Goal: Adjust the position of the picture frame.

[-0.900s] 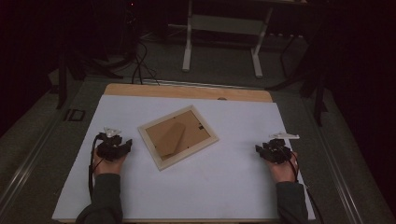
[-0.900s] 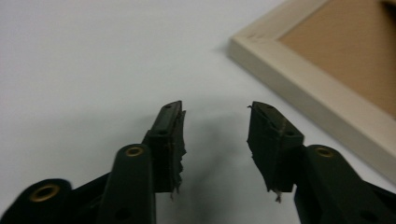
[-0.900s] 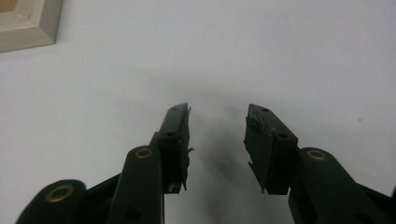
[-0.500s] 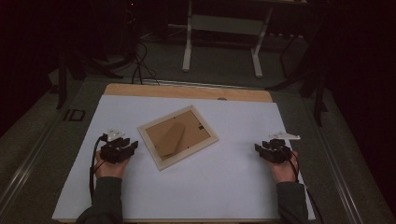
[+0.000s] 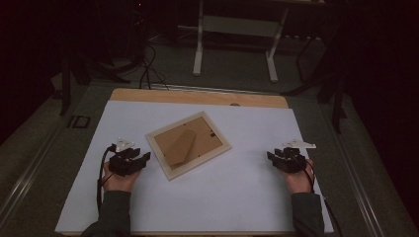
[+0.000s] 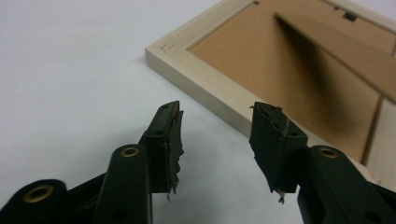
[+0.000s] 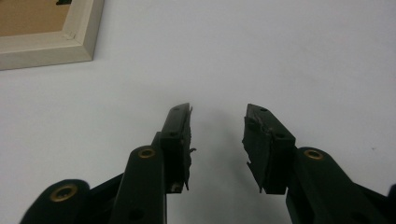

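A light wooden picture frame (image 5: 215, 148) lies face down near the middle of the white sheet, turned at an angle, its brown backing and fold-out stand (image 5: 180, 146) facing up. My left gripper (image 5: 133, 157) rests just left of the frame with its jaws open and nothing between them. In the left gripper view the gripper (image 6: 217, 109) points at the frame's near rim (image 6: 205, 86), a short gap away. My right gripper (image 5: 281, 157) sits far to the right, apart from the frame. In the right gripper view it (image 7: 218, 109) stands open over bare sheet, with a frame corner (image 7: 56, 44) at the upper left.
The white sheet (image 5: 237, 197) covers most of a wooden table, whose bare edge (image 5: 197, 96) shows at the back. Beyond it stand a white metal stand (image 5: 237, 24) and cables (image 5: 148, 69) on a dark floor. Both forearms come in from the bottom edge.
My left gripper has edged a little to the right, closer to the frame. The right gripper and the frame have stayed where they were.
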### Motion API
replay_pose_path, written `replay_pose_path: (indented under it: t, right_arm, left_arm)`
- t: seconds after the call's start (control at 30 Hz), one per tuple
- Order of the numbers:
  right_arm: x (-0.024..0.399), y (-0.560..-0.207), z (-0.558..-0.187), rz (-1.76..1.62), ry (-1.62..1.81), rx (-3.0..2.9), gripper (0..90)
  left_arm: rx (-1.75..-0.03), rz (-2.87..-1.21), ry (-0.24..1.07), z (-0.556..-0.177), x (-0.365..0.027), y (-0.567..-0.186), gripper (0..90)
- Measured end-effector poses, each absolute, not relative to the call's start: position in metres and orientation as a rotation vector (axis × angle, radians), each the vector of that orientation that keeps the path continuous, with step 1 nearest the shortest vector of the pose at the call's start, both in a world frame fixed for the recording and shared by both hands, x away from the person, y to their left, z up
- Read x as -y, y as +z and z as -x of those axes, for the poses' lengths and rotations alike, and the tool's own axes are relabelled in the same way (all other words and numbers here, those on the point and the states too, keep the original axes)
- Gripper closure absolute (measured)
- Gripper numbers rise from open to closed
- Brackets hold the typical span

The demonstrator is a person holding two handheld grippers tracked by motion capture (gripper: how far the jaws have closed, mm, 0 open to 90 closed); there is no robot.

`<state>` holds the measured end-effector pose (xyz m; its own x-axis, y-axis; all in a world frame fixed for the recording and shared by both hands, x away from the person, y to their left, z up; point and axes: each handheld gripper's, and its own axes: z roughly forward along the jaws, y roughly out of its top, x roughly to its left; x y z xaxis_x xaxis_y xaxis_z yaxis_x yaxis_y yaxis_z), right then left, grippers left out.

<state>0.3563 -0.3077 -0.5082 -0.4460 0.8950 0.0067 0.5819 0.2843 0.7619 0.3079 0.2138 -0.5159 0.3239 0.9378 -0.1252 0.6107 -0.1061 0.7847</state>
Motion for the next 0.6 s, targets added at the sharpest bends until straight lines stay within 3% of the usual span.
replay_pose_path:
  t: [0.17, 0.33, 0.6]
  right_arm:
    - [0.304, -0.506, -0.356, -1.318, 0.998, -2.137, 59.8]
    - [0.299, -0.501, -0.358, -1.324, 1.03, -2.161, 55.6]
    - [0.279, -0.489, -0.365, -1.23, 1.087, -2.207, 59.9]
  left_arm:
    - [-1.329, -1.821, 0.515, -0.306, -0.211, -0.514, 51.4]
    - [-1.273, -1.85, 0.485, -0.302, -0.205, -0.514, 58.2]
    - [-1.271, -1.87, 0.469, -0.292, -0.204, -0.515, 60.7]
